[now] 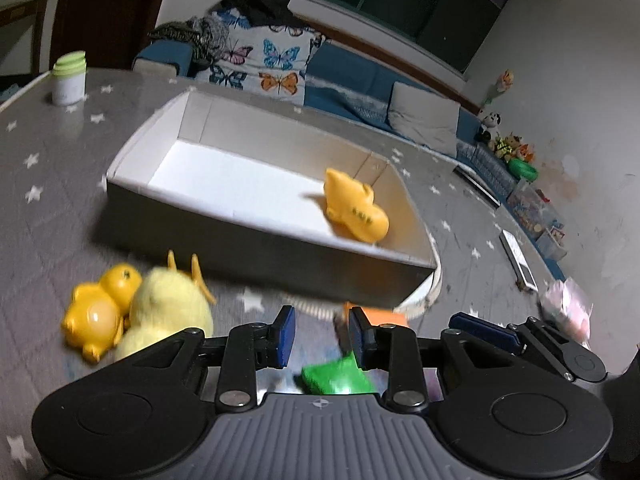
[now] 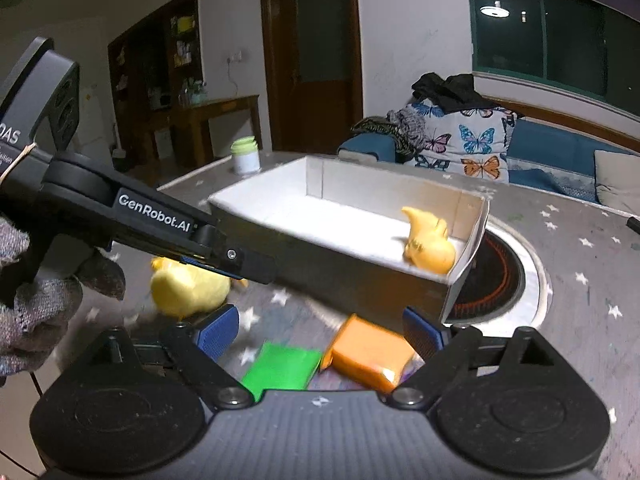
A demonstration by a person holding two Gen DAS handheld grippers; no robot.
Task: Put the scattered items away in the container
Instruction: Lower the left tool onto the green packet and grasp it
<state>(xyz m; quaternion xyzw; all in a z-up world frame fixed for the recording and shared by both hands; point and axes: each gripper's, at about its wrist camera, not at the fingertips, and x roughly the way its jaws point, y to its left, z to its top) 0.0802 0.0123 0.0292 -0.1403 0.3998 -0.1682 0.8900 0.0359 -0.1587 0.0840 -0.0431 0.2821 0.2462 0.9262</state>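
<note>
One yellow toy [image 1: 354,210] lies in the box [image 1: 256,236]; both tools, left tool [image 1: 322,336] narrowly parted and right tool [image 2: 320,332] wide, hold nothing, probably reaching next for the orange block [image 2: 368,354].

Left gripper [image 1: 320,336] fingers slightly parted; right gripper [image 2: 320,332] fingers wide.

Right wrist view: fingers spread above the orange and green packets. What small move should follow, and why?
Probably lower the right gripper onto the orange packet and close. Its fingers stand open with nothing gripped, the packet lies just ahead beside the green packet, and the white box holds only one yellow toy.
</note>
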